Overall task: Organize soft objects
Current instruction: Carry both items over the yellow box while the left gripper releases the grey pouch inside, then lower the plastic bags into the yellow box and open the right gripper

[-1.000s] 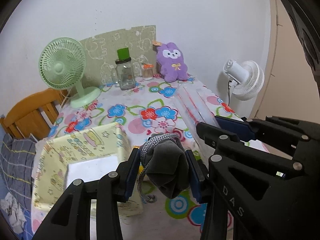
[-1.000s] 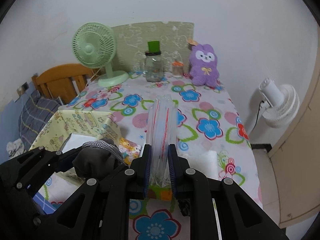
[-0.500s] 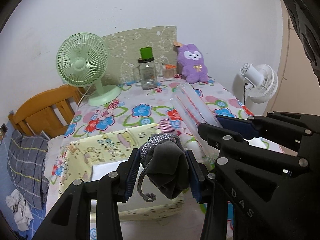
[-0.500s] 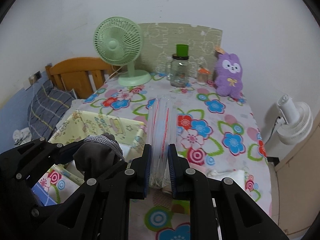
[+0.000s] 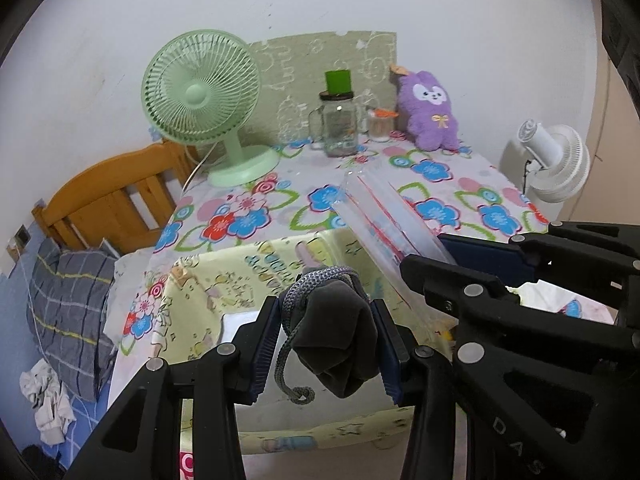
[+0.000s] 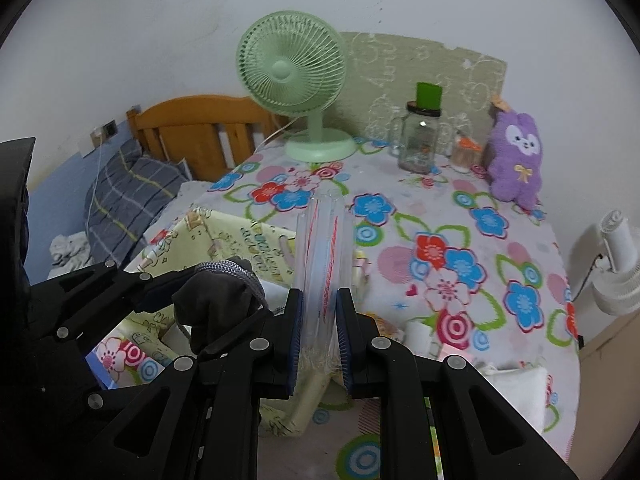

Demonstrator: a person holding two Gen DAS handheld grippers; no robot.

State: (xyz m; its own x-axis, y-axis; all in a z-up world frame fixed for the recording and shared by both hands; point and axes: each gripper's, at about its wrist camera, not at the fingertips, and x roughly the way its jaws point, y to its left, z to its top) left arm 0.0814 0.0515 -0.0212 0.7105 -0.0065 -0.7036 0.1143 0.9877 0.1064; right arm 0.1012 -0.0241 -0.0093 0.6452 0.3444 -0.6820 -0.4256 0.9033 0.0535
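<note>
1. The left gripper (image 5: 326, 346) is clenched on a dark grey drawstring pouch (image 5: 336, 340). The pouch is bunched between the blue pads, and its braided cord (image 5: 288, 364) loops over the top and dangles below with a knotted end.
2. The right gripper (image 6: 318, 340) is clamped on a clear plastic zip bag (image 6: 322, 256) with red lines. It pinches the bag's near end, so the rest stands out flat and edge-on toward the far side.
3. Both loads are held in the air above the near left part of the floral table (image 6: 480, 248), over a pale yellow fabric bin (image 5: 224, 292) with cartoon print.
4. The pouch looks light, limp and easily squashed. A pinch across its bulk seems secure, whereas taking only the cord would probably let it swing.
5. The zip bag looks thin, slick and floppy, likely to slide between pads. Gripping near the stiffer seal strip should hold better than gripping the film.
6. The bin's walls sag, so I judge it soft too; anything lowered in may push its rim aside.
</note>
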